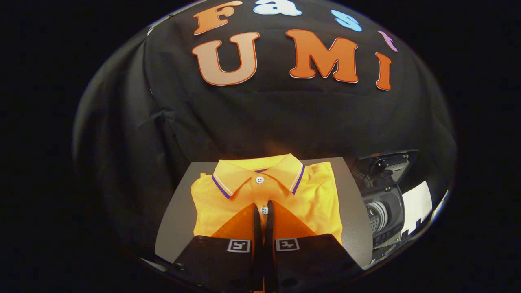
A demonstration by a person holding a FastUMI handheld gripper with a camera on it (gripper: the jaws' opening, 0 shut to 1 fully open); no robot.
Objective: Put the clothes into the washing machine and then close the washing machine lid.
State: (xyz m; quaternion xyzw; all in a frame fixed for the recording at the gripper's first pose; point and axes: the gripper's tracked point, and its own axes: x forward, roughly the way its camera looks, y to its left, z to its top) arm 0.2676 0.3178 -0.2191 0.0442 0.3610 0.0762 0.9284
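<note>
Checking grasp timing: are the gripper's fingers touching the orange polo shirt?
Cannot tell. In the gripper view the nearly closed fingers overlap the folded orange polo shirt at its placket, but neither contact nor gap shows plainly.

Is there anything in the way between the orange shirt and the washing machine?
Nothing visible blocks the way. The folded orange polo shirt lies on the grey board, with the nearly closed gripper over its placket. The small dark washing machine stands beside the board, its lid up.

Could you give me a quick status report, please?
Gripper nearly closed over the folded orange shirt, grip unconfirmed. Shirt on grey table. Washing machine beside it, lid open. Nothing in the way.
</note>
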